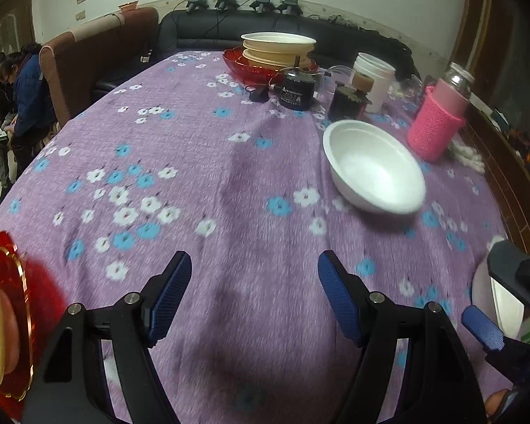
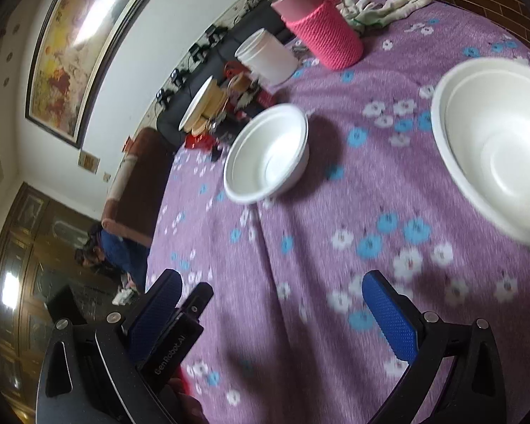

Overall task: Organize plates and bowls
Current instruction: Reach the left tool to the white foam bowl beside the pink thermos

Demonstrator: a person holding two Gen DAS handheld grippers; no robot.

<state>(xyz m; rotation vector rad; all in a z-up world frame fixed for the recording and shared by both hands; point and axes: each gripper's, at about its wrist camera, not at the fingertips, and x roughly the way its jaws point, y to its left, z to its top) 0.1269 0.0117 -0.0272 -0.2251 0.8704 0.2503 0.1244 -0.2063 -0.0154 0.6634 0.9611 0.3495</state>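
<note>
My left gripper (image 1: 254, 268) hangs open over bare purple cloth with nothing between its blue pads. A white foam bowl (image 1: 374, 169) sits upright ahead and to its right. In the right wrist view my right gripper (image 2: 270, 286) is also open and empty. That same small bowl (image 2: 268, 152) lies ahead of it, and a larger white bowl (image 2: 494, 141) stands at the right. At the table's far end, cream bowls and a plate are stacked (image 1: 277, 49) on a red plate (image 1: 254, 69). Another red, gold-rimmed plate (image 1: 21, 318) carrying a cream dish shows at the left edge.
A pink knitted bottle (image 1: 436, 120), a white tub (image 1: 374, 77) and dark jars (image 1: 295, 92) crowd the far right of the flowered tablecloth (image 1: 194, 176). Gloves (image 2: 388, 7) lie behind the bottle. A person (image 1: 24, 106) stands beyond the table's left side, by a brown chair (image 1: 88, 56).
</note>
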